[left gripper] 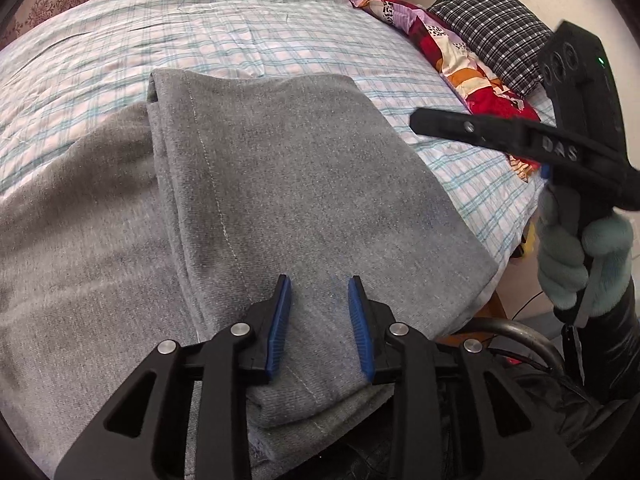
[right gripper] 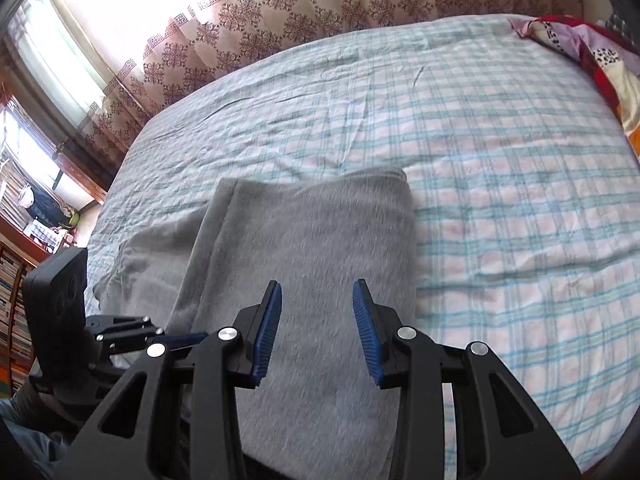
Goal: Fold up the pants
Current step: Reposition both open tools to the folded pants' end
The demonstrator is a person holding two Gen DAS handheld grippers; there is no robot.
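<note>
Grey pants (left gripper: 300, 180) lie folded on the bed, a doubled panel on top and a single layer spreading out to the left. My left gripper (left gripper: 319, 280) hovers over the near end of the fold, open, with no cloth pinched between its blue pads. In the right wrist view the pants (right gripper: 312, 232) fill the middle, and my right gripper (right gripper: 318, 283) stands open above them, also holding nothing. That gripper's black finger (left gripper: 460, 126) shows side-on at the right of the pants, carried by a gloved hand (left gripper: 576, 256).
A plaid sheet (right gripper: 500, 160) covers the bed. A colourful quilt (left gripper: 460, 60) and a black-and-white checked cloth (left gripper: 496, 28) lie at the far right edge. A patterned curtain (right gripper: 320, 0) hangs behind the bed, with shelves (right gripper: 12, 300) at the left.
</note>
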